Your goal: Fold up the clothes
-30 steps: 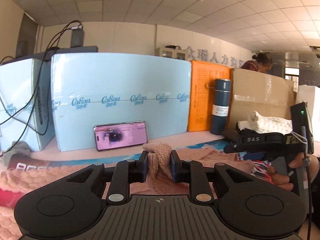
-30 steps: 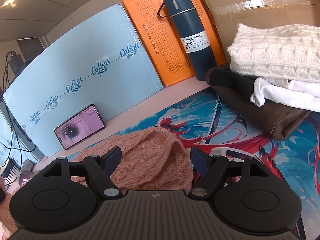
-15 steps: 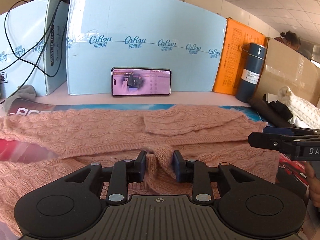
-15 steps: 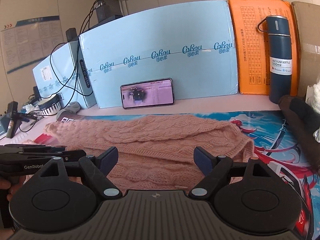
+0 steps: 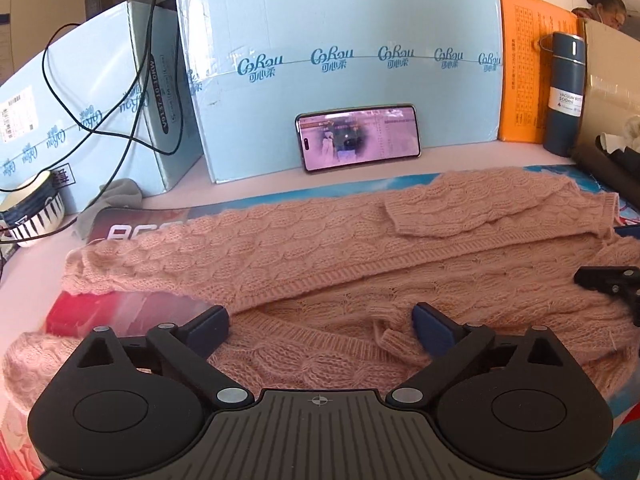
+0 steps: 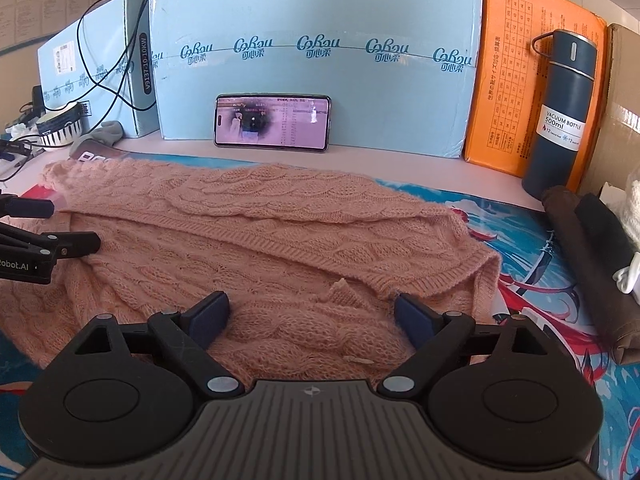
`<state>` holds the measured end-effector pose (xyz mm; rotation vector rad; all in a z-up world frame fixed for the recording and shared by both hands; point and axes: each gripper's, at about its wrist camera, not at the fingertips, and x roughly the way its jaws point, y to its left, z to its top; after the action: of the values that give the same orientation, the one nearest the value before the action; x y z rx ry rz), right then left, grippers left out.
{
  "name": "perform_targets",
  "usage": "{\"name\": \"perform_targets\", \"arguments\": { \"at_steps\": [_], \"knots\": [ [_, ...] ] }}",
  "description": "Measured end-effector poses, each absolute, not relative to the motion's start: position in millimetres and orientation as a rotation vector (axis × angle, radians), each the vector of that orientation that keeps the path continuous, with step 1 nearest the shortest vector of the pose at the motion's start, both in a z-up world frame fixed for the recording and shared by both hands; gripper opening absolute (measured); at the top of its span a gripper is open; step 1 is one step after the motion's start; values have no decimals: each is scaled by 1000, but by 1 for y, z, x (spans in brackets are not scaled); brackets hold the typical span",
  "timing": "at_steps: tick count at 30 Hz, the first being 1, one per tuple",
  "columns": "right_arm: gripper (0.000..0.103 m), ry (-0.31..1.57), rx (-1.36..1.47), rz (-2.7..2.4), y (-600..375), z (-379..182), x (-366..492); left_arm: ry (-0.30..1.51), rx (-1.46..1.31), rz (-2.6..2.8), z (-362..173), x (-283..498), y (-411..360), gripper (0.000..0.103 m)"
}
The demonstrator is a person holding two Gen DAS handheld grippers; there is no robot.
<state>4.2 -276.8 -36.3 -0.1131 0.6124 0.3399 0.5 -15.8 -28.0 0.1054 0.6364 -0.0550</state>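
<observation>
A pink cable-knit sweater [image 5: 360, 252] lies spread on the printed desk mat, with one sleeve folded across its top. It also fills the middle of the right wrist view [image 6: 248, 240]. My left gripper [image 5: 320, 330] is open and empty, just above the sweater's near part. My right gripper [image 6: 312, 316] is open and empty over the sweater's near right part. The right gripper's tip shows at the right edge of the left wrist view [image 5: 608, 284]. The left gripper shows at the left edge of the right wrist view [image 6: 40, 240].
Light blue boxes [image 5: 340, 68] and an orange box [image 6: 532, 80] stand along the back. A phone [image 5: 358, 136] leans on the blue box. A blue vacuum bottle [image 6: 560, 112] and a pile of dark and white clothes [image 6: 592, 240] are at the right. A bowl [image 5: 36, 208] and cables sit at the left.
My left gripper held a bunch of the sweater up, lowered it onto the table and opened, letting go. The sweater now lies flat. The right gripper stayed open and swung left.
</observation>
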Motion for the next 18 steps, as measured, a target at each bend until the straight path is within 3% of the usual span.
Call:
{"name": "perform_targets", "arguments": {
  "at_steps": [7, 13, 18],
  "knots": [
    [92, 614, -62, 348, -284, -35, 5, 493, 73, -96, -13, -25, 1, 101],
    [92, 444, 116, 302, -320, -16, -28, 300, 171, -123, -2, -76, 40, 101],
    [101, 378, -81, 263, -315, -11, -62, 291, 333, -167, -2, -103, 63, 102]
  ]
}}
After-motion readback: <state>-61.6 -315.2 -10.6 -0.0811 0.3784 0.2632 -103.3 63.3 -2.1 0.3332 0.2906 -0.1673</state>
